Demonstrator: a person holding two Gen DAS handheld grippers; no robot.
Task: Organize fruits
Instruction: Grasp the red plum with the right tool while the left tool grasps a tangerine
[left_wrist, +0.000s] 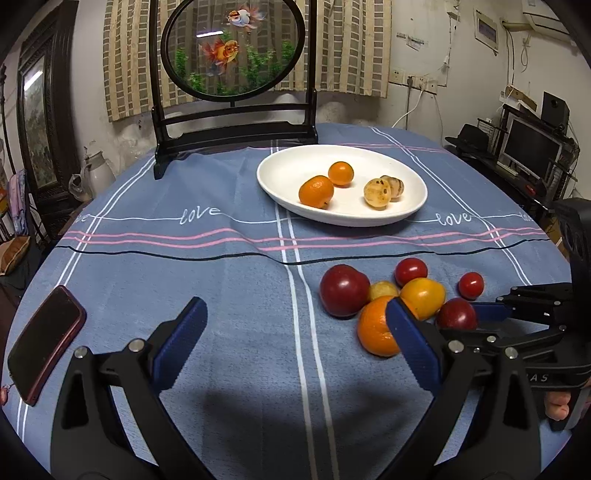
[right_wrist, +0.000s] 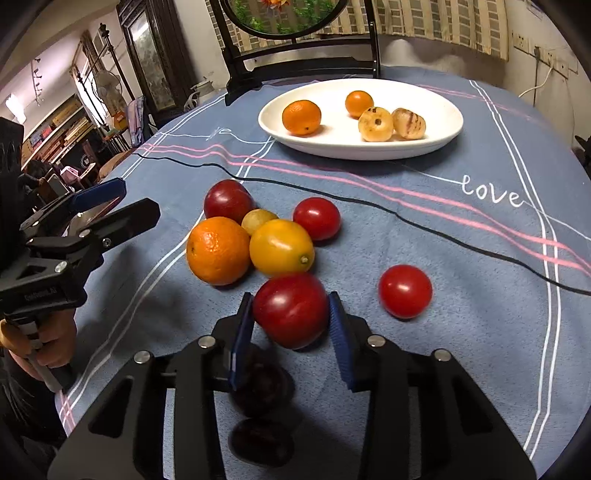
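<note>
Blue checked tablecloth (left_wrist: 207, 295); curtained wall (left_wrist: 351, 48) behind.

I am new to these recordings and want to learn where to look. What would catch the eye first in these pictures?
First, the right hand-held gripper near the front of the blue checked tablecloth, its blue pads pressed on a dark red round plum. Just behind it lies a cluster with a big orange mandarin and a yellow oval fruit. Farther back stands a white oval plate holding four small fruits.
</note>
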